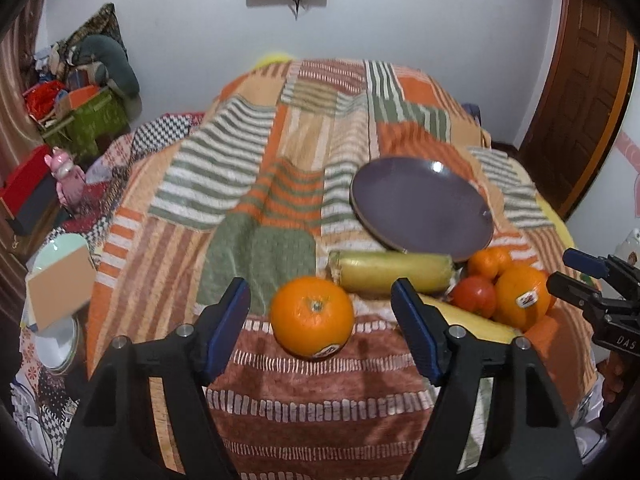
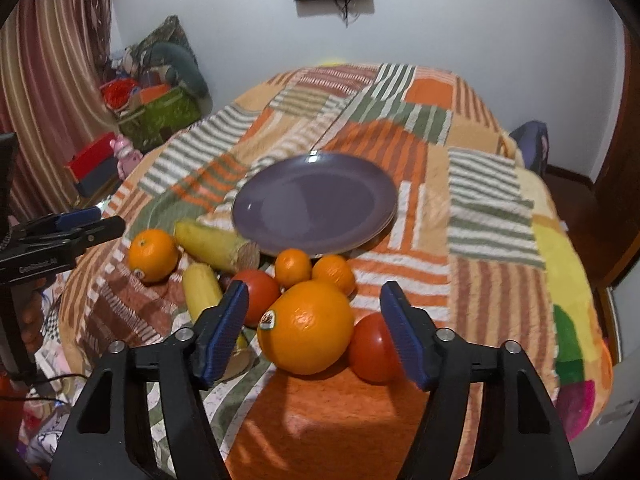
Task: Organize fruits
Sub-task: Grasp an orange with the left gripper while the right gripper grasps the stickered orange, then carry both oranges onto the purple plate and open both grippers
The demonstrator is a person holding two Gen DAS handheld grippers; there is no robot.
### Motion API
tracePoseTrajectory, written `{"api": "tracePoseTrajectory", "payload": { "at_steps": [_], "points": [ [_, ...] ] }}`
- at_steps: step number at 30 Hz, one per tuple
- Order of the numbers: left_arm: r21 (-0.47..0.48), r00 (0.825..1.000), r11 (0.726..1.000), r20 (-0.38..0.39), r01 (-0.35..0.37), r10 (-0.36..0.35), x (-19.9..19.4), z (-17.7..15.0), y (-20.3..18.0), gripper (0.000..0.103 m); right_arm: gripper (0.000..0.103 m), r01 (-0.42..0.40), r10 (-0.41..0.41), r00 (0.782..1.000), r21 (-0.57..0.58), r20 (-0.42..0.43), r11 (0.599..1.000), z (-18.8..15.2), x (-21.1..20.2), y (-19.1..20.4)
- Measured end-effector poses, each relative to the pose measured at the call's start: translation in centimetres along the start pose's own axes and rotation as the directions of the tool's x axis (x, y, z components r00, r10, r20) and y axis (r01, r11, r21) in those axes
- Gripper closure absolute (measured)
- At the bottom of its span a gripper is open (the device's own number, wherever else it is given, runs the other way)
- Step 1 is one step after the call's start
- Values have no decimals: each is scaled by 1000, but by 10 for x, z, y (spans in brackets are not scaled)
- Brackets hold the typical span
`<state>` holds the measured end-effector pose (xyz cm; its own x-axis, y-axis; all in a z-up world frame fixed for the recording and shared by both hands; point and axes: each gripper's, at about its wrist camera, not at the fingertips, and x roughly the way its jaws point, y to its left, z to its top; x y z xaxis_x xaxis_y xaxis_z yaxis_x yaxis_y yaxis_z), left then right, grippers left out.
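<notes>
A purple plate [image 1: 424,204] [image 2: 316,204] lies empty on the patterned blanket. My left gripper [image 1: 320,312] is open, its jaws on either side of an orange [image 1: 312,318] [image 2: 153,255] without touching it. My right gripper [image 2: 314,316] [image 1: 568,270] is open around a large stickered orange [image 2: 306,328] [image 1: 520,296]. Around it lie two tomatoes [image 2: 256,294] [image 2: 372,348], two small mandarins [image 2: 293,267] [image 2: 334,272] and two corn cobs [image 2: 216,246] [image 2: 202,290] [image 1: 394,276].
The blanket-covered bed [image 1: 260,184] [image 2: 492,240] fills both views. Boxes, bags and a pink toy [image 1: 68,178] stand on the floor at the left. A cardboard box and bowls [image 1: 60,280] sit by the bed's left edge. A wooden door [image 1: 580,100] is at the right.
</notes>
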<state>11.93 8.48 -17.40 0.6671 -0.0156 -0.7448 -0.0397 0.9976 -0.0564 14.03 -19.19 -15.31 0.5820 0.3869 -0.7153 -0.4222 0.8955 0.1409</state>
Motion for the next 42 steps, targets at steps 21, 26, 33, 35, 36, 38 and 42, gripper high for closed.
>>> {"api": "tracePoseTrajectory", "payload": {
  "at_steps": [21, 26, 33, 35, 36, 38, 42],
  "points": [
    [-43, 983, 997, -173, 60, -66, 78, -10, 14, 29, 40, 18, -25, 994, -65, -108, 998, -6, 39, 8],
    [-15, 985, 999, -169, 40, -42, 78, -12, 10, 38, 41, 34, -41, 995, -75, -87, 997, -7, 42, 8],
    [-37, 980, 997, -183, 73, -78, 67, -16, 11, 38, 43, 25, -28, 997, -51, -77, 998, -7, 38, 6],
    [-29, 981, 997, -177, 76, -79, 60, -18, 8, 38, 43, 13, -17, 997, -44, -77, 999, -7, 36, 6],
    [-26, 981, 997, -174, 78, -81, 58, -18, 7, 38, 43, 12, -15, 997, -44, -76, 999, -7, 35, 6],
    [-20, 982, 996, -167, 82, -85, 51, -18, 3, 38, 44, 15, -18, 997, -42, -69, 999, -6, 33, 7],
    [-5, 986, 996, -139, 93, -93, 37, -13, -3, 38, 44, 19, -21, 999, -28, -39, 999, -3, 24, 4]
  ]
}}
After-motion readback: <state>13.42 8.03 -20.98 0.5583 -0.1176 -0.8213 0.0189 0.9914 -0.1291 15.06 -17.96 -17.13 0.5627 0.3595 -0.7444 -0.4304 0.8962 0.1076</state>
